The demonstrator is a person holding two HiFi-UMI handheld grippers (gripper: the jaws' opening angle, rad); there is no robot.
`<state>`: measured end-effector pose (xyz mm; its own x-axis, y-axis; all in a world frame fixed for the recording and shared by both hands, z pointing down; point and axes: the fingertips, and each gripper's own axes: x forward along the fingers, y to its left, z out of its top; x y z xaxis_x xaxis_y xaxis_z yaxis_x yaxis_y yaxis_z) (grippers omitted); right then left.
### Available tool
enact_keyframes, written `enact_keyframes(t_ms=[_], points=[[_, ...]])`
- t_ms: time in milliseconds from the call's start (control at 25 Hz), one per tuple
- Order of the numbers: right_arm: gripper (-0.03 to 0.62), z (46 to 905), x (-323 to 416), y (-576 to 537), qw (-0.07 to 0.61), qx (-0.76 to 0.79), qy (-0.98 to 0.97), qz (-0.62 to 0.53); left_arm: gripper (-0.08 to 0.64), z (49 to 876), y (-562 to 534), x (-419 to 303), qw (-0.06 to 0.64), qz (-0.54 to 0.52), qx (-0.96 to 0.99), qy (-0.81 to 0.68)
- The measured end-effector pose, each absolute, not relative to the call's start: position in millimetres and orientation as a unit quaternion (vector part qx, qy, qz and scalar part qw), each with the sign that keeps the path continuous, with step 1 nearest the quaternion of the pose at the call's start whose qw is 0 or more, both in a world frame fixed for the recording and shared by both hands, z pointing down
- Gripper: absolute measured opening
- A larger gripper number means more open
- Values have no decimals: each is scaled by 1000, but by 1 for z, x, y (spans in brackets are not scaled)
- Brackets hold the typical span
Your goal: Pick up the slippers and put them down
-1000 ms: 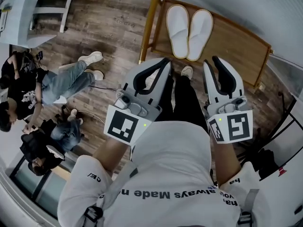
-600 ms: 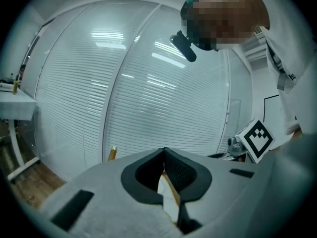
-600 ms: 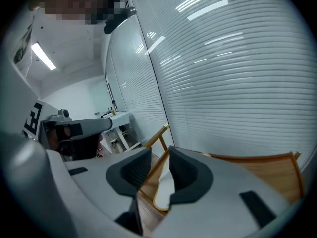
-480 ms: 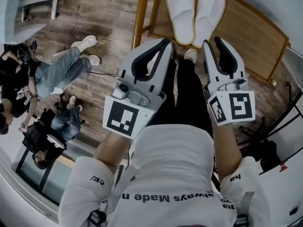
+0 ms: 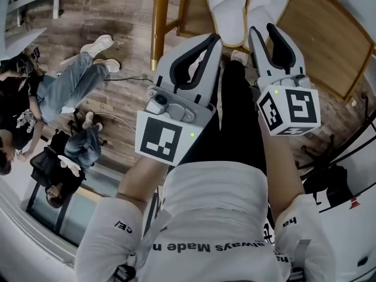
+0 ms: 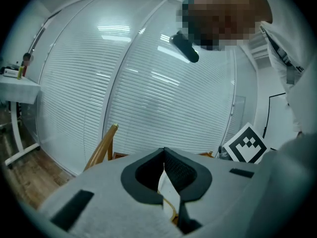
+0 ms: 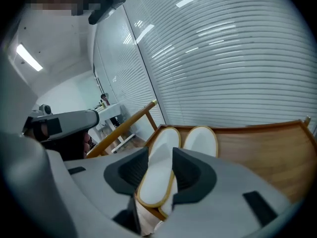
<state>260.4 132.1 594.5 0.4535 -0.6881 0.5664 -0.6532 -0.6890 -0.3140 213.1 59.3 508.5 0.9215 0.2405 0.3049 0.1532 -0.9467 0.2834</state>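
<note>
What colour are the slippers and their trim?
White, with tan edging; the slippers show best in the right gripper view.

The slippers (image 5: 229,7) are made of soft, matt white cloth edged with tan trim. The platform (image 5: 320,37) under them is of smooth, lightly polished wood; the post (image 5: 160,16) is finished glossier and golden. The floor (image 5: 117,16) is laid in grey-brown boards with a coarse grain. The left gripper (image 5: 215,39) is cased in matt grey plastic, its pads (image 6: 182,171) faced with finely ribbed black material.
</note>
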Motion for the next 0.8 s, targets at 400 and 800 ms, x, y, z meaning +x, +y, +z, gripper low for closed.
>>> enact_keyframes(t_ms=[400,800], points=[[173,657,279,122,35,-852,357,-381,11,564,62,223,137,182,969,95],[192,687,294,106,23,-852,342,-396,11,579,57,226,144,194,966,96]])
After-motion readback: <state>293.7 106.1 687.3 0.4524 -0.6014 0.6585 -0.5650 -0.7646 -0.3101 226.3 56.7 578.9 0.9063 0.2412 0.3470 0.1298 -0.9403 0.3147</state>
